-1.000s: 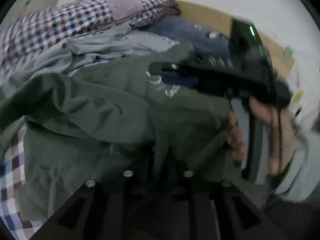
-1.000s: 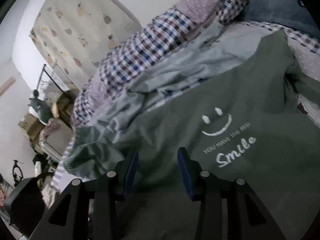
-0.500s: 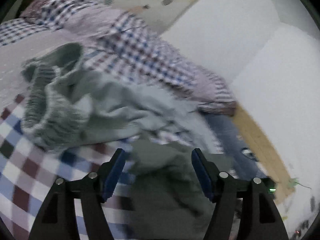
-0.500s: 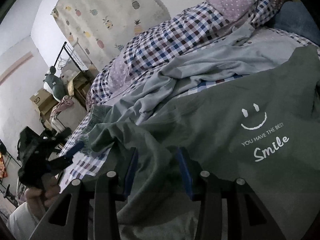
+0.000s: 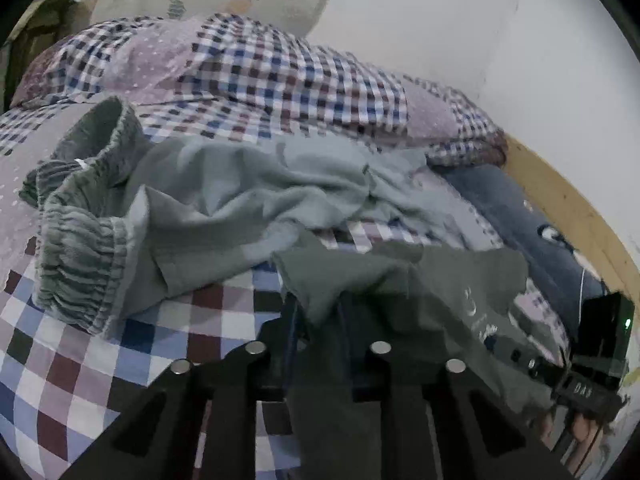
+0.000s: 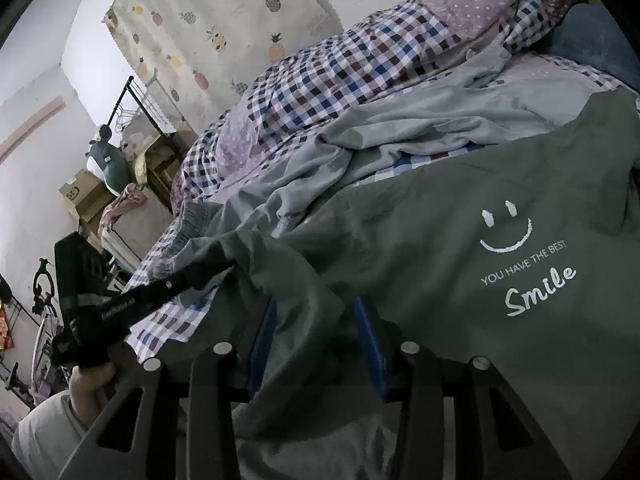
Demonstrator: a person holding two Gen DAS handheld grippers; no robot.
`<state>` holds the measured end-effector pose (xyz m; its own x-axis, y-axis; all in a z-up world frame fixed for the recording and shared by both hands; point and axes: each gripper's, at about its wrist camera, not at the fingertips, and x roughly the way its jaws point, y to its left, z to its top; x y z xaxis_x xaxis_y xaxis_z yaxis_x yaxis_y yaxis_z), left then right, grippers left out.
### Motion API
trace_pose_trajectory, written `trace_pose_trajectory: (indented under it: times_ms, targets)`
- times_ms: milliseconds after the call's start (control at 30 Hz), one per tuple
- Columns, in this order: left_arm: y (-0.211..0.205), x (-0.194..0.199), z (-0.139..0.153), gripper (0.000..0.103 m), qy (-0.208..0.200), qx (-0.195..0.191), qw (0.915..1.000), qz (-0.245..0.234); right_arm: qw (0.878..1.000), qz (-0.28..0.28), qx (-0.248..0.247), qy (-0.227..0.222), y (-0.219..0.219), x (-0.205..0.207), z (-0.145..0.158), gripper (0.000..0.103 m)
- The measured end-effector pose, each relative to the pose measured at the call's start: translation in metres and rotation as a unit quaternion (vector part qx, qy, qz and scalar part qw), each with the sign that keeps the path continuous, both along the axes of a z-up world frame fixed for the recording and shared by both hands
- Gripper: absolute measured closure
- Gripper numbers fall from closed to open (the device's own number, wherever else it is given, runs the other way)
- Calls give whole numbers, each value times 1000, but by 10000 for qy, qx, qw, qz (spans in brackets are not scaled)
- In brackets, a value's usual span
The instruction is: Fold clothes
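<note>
A dark green T-shirt [image 6: 500,208] lies spread over a checked bedsheet [image 5: 132,344] on the bed, its front up, showing a white smiley face and the words "YOU HAVE THE BEST Smile" [image 6: 528,276]. Both grippers have hold of it along its near edge. In the right wrist view the right gripper [image 6: 316,344] has a thick ridge of the green cloth bunched between its blue-lined fingers [image 6: 370,340]; the fingers stand only partly closed, with the fabric filling the gap. In the left wrist view the left gripper [image 5: 318,332] pinches a narrower fold of the same shirt, the cloth rising in a peak between the fingers and hanging down toward the camera; its jaws are close together on the fabric. From the right wrist view the left gripper [image 6: 200,276] reaches in from the lower left, held by a hand [image 6: 90,384] in a pale sleeve [image 6: 44,436], its tip buried in the shirt's raised corner.

Beyond the shirt lies a crumpled light grey-green garment [image 5: 256,196] with a ribbed elastic cuff [image 5: 76,256], touching the shirt's far edge. A checked quilt [image 5: 256,76] is heaped along the wall behind it, and a dark blue pillow [image 5: 516,208] lies at the head of the bed beside a wooden bed frame [image 5: 560,200]. A pineapple-print curtain [image 6: 212,28] hangs on the far wall
</note>
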<state>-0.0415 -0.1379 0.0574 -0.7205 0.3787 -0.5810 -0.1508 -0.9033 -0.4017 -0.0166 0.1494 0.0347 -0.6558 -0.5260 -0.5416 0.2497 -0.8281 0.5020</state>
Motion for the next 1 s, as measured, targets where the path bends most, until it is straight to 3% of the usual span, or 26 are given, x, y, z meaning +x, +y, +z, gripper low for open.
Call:
trace_pose_trajectory:
  times_ms: [233, 467, 600, 767, 1000]
  targets:
    - [-41, 4, 14, 95, 283, 607, 9953, 705, 9999, -82, 56, -16, 5, 0, 0, 58]
    - [-107, 25, 29, 95, 526, 1213, 9786, 1580, 9996, 102, 212, 126, -11, 6, 4, 58]
    - [-143, 45, 34, 95, 676, 1324, 9682, 2014, 9984, 340, 350, 294, -24, 10, 4, 58]
    - [-187, 68, 38, 95, 720, 1134, 9638, 2304, 9985, 331, 298, 319, -36, 5, 3, 58]
    - [-258, 103, 43, 96, 880, 1252, 9445, 2906, 9962, 519, 598, 371, -66, 4, -1, 58]
